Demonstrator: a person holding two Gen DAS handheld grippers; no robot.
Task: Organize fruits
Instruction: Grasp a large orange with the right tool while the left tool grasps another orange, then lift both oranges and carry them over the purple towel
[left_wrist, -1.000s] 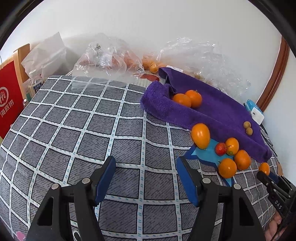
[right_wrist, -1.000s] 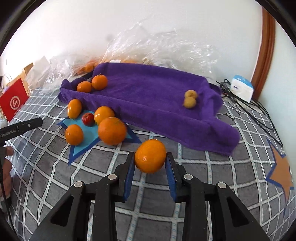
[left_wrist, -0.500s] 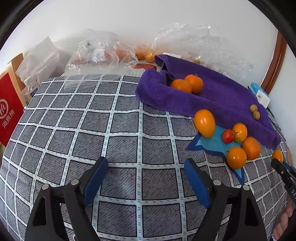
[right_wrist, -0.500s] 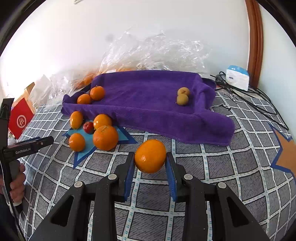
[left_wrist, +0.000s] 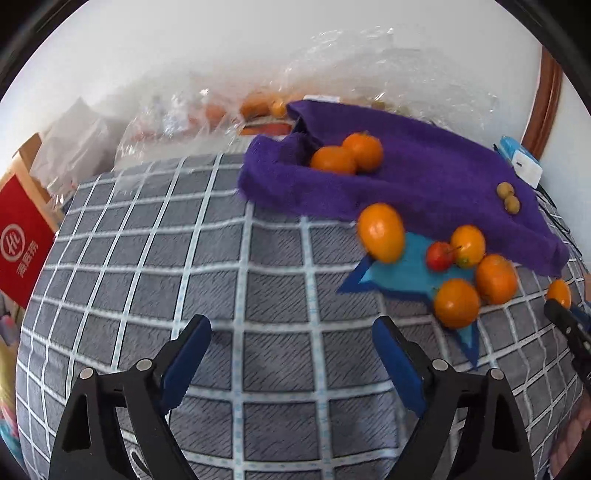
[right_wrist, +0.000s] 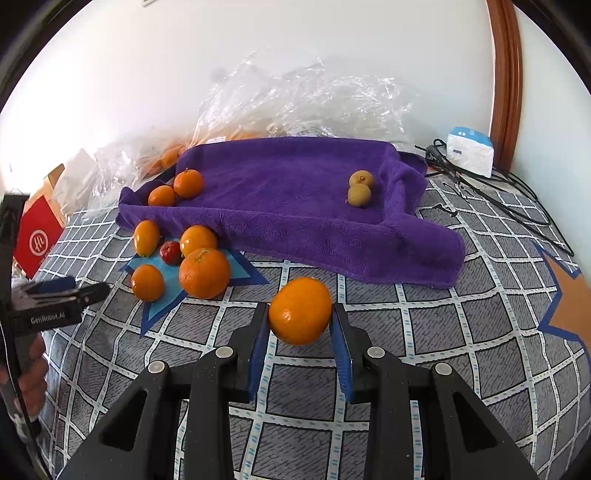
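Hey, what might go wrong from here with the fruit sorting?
1. The right gripper pinches the orange only at its sides, above the checked cloth; a slip could drop it.
2. The left gripper, jaws opening and empty, could nudge the loose fruits on the blue star and set them rolling.

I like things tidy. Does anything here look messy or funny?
Yes. The purple towel lies rumpled, its near edge drooping onto the checked cloth. Five fruits, including one small red fruit, sit scattered on the blue star beside it.
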